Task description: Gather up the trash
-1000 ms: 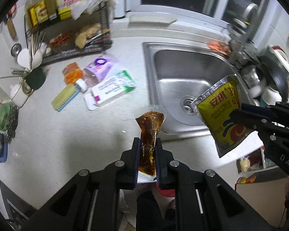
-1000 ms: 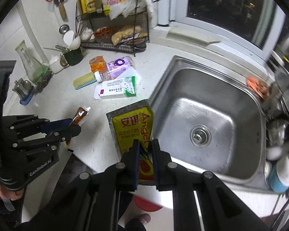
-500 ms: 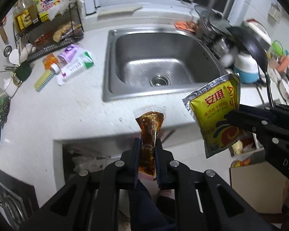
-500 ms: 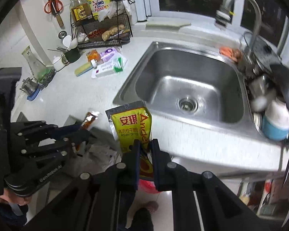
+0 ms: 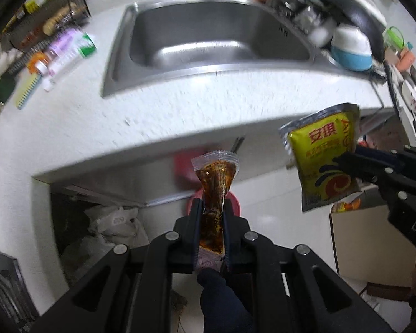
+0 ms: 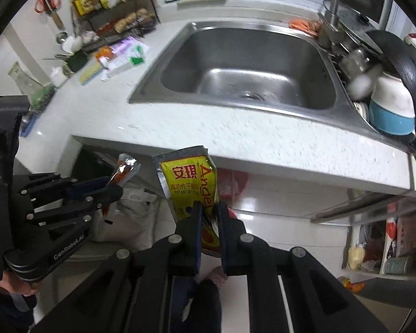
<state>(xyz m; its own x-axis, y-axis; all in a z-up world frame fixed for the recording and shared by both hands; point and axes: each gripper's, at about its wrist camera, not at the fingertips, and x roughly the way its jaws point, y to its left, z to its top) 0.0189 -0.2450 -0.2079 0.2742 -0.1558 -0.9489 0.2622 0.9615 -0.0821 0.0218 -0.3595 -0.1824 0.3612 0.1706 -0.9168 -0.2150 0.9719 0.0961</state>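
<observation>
My left gripper (image 5: 212, 208) is shut on a clear sauce packet (image 5: 215, 183) with dark red-brown filling, held upright in front of the counter edge. It also shows in the right wrist view (image 6: 122, 170). My right gripper (image 6: 208, 208) is shut on a yellow yeast packet (image 6: 190, 183), also seen in the left wrist view (image 5: 324, 155), where the right gripper (image 5: 344, 163) shows at the right. Both are off the counter, below its front edge. A red bin (image 5: 237, 202) shows partly behind the sauce packet, under the counter.
The white counter (image 6: 235, 136) and steel sink (image 6: 249, 63) lie ahead. More packets, a purple pouch (image 6: 123, 44) and a brush (image 6: 90, 73) lie left of the sink. Dishes (image 6: 391, 108) stand at the right. White bags (image 5: 111, 222) sit under the counter.
Both grippers have pulled back from above the counter and dropped below its front edge, each still holding its packet. The red bin has come into view.
</observation>
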